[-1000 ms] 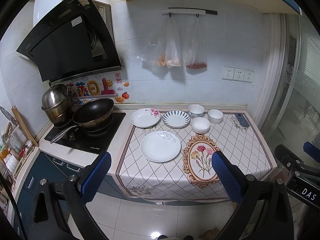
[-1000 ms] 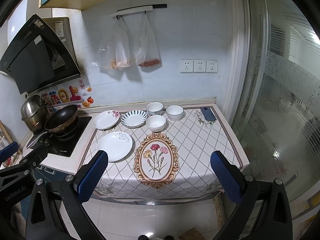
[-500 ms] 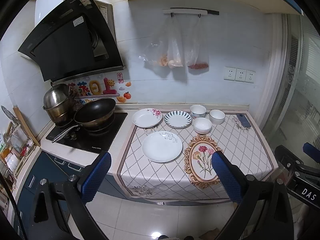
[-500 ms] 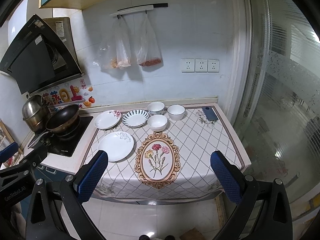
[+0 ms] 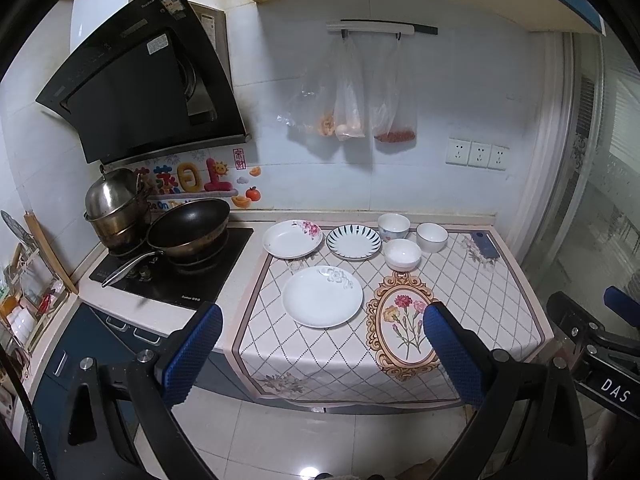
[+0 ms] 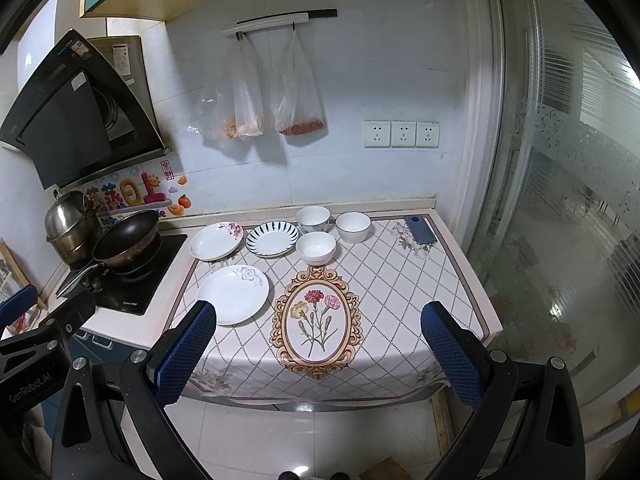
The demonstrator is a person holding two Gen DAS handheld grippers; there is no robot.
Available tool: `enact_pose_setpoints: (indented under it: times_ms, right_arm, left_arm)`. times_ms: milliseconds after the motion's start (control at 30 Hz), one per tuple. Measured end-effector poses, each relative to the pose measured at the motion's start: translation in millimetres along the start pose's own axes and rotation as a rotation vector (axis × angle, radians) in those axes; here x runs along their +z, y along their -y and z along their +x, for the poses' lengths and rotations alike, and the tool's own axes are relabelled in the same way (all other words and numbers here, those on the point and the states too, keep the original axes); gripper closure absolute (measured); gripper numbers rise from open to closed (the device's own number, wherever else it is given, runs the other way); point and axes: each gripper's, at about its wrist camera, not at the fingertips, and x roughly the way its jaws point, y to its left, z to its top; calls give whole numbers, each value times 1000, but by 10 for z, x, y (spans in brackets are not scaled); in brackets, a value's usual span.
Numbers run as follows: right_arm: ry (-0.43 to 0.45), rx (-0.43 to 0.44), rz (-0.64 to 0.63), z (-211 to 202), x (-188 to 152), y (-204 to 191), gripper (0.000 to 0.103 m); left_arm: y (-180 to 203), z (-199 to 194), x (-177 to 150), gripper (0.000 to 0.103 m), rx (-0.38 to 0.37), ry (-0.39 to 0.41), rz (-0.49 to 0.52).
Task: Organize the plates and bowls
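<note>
While both tools, left tool (image 5: 322,346) and right tool (image 6: 318,344), are held open, empty, nothing is stacked: plates (image 5: 322,296), bowls (image 5: 402,254) scattered ahead on desk (image 5: 500,304).

Table (image 6: 400,300) under patterned cloth (image 6: 384,280): behind its flower medallion (image 6: 316,320), three plates (image 6: 233,294), three bowls (image 6: 316,247), phone (image 6: 420,234).

**Handheld gripper pair: appearance**

Left gripper (image 5: 322,354): black frame arms, silver screws, blue dimpled finger pads (image 5: 192,354). Right gripper (image 6: 318,354): identical build; its body shows white "DAS" lettering, the left's "GenRobot.AI".
</note>
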Motion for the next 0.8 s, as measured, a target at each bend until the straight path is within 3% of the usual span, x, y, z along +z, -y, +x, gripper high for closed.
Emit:
enact_pose_setpoints:
  times_ms: [800]
  right_arm:
    - [8,0,8,-38,58,-41,0]
  left_arm:
    - [-113,79,75,0,-20,8,9]
